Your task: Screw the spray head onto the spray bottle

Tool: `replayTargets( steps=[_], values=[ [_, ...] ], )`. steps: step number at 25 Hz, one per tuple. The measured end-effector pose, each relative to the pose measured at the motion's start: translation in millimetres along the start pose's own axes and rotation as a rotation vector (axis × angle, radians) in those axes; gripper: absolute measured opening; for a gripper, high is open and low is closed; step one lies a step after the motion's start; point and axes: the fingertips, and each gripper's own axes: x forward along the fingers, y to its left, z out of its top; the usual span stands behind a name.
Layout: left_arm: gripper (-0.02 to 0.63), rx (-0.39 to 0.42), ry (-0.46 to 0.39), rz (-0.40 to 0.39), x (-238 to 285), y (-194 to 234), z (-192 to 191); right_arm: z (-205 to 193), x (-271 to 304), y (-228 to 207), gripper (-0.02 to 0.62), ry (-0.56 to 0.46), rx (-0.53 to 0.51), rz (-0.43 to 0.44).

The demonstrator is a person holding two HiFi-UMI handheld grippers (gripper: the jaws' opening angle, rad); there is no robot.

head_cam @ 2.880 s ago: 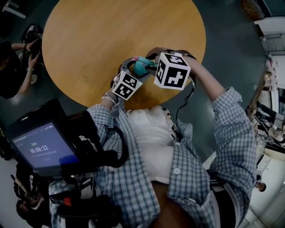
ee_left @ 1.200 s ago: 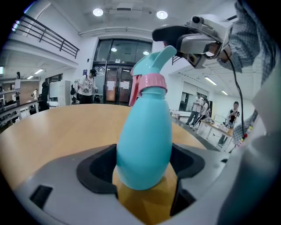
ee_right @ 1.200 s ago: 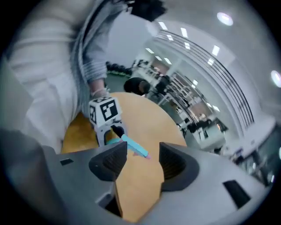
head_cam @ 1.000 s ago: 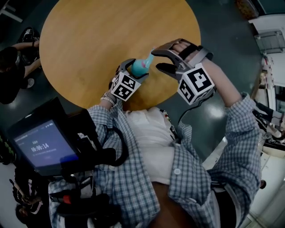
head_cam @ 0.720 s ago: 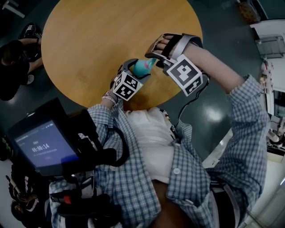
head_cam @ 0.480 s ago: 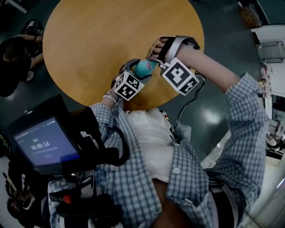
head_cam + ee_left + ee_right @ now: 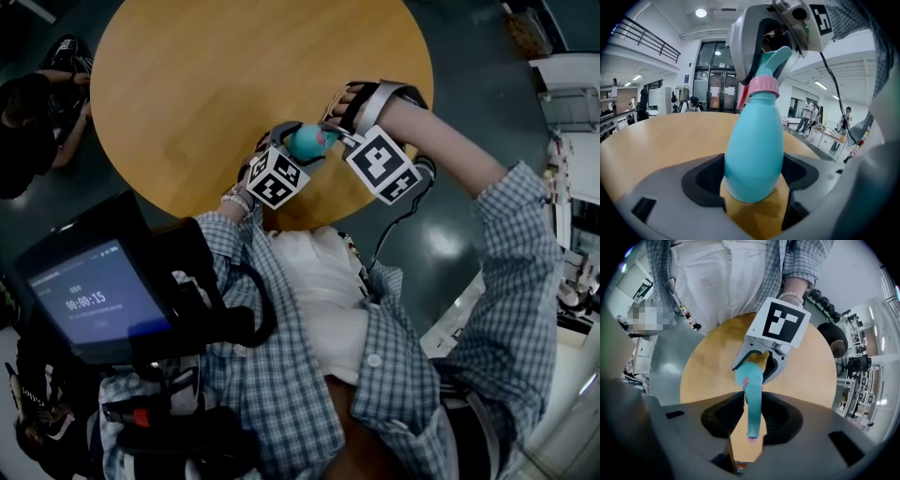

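A turquoise spray bottle (image 7: 752, 150) with a pink collar (image 7: 763, 86) stands up between the jaws of my left gripper (image 7: 752, 187), which is shut on its belly. In the head view the bottle (image 7: 307, 141) hangs over the near edge of the round wooden table (image 7: 234, 75), with the left gripper (image 7: 286, 139) on its left. My right gripper (image 7: 752, 416) reaches in from the right, its jaws closing on the turquoise spray head (image 7: 753, 408). The pads touch both its sides. Beyond lie the bottle's shoulder (image 7: 745, 372) and the left gripper (image 7: 758, 363).
A person (image 7: 28, 103) sits by the table's far left rim. A dark rig with a lit phone screen (image 7: 94, 302) hangs at the lower left of the head view. Grey floor (image 7: 469, 56) lies to the right, with desks and shelves at the far right edge.
The right gripper has swung in from the right with open jaws, come onto the spray head and closed round it. The left gripper and the bottle have stayed nearly still.
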Motion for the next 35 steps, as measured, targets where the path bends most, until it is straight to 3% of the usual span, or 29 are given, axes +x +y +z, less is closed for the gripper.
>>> replayTargets(
  steps=[4,7,11,18,23,26,28,32,35],
  values=[
    [0.380,-0.001,-0.002,-0.010,1.3,-4.0,1.0,3.6,-0.4,5.0,0.106,-0.008,0.180,0.075],
    [0.380,-0.006,-0.003,-0.011,2.2,-5.3,2.2,4.8,-1.7,7.3,0.104,-0.062,0.402,0.132],
    [0.380,-0.005,-0.001,-0.011,2.9,-6.7,2.4,5.8,-5.8,7.8,0.103,-0.107,0.768,0.208],
    [0.380,0.003,0.003,-0.001,4.7,-5.7,5.4,-5.0,-8.0,8.8,0.103,-0.030,1.447,0.256],
    [0.380,0.013,0.004,0.006,6.4,-4.1,8.0,-2.9,-6.8,10.6,0.104,-0.146,2.024,0.308],
    [0.380,0.010,0.001,0.009,6.2,-4.2,8.2,-2.4,-7.3,10.4,0.104,-0.227,2.269,0.303],
    [0.380,0.010,0.000,0.009,7.0,-4.4,8.7,-2.4,-7.2,10.6,0.104,-0.265,2.351,0.257],
    [0.380,0.010,-0.001,0.008,7.1,-3.9,9.1,-2.8,-6.4,10.6,0.104,-0.284,2.297,0.125],
    [0.380,0.014,0.002,0.008,6.0,-4.2,6.7,-1.0,-5.6,9.5,0.106,-0.341,2.291,0.114]
  ],
)
